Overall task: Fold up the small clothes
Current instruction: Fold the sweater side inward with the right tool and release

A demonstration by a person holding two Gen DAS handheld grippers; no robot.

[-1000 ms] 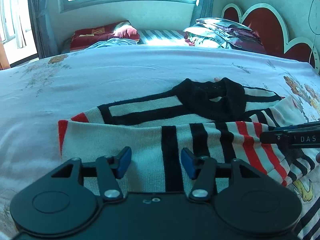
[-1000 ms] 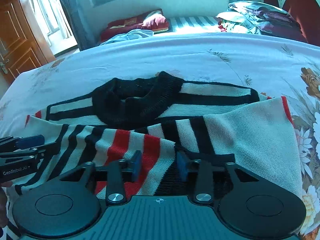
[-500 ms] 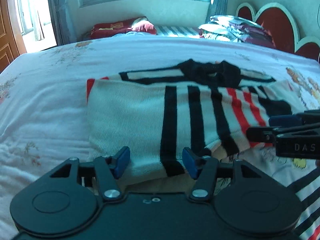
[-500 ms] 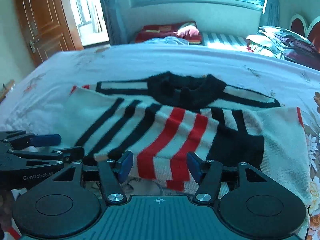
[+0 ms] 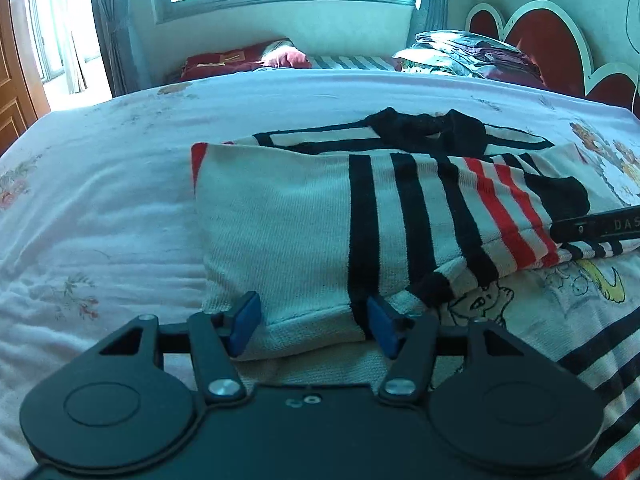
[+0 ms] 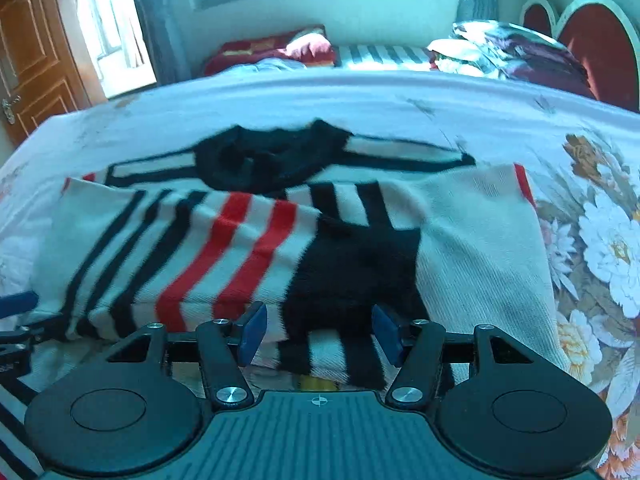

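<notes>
**Both grippers parted at the sweater's near hem**

The left gripper [image 5: 313, 328] has its blue pads [image 5: 245, 322] spread moderately wide, and the sweater's [image 5: 320, 224] near white hem lies in the gap between them. Neither pad visibly presses the knit, though the right-hand pad sits just against a black stripe at the hem. The right gripper [image 6: 319, 334] is parted about as far; its pads [image 6: 252, 330] flank the black block and striped edge of the same sweater [image 6: 280, 248], with cloth between them and no clear pinch.

The sweater lies on the bed [image 5: 100, 200], its sleeves crossed over the body and the black collar at the far side. Its left edge is a straight fold with bare floral sheet beyond it; on the right, the sheet [image 6: 600, 240] shows large printed flowers. Beyond the collar, open bedspread runs to a pile of bedding [image 5: 468, 56] by the headboard [image 5: 532, 40].
</notes>
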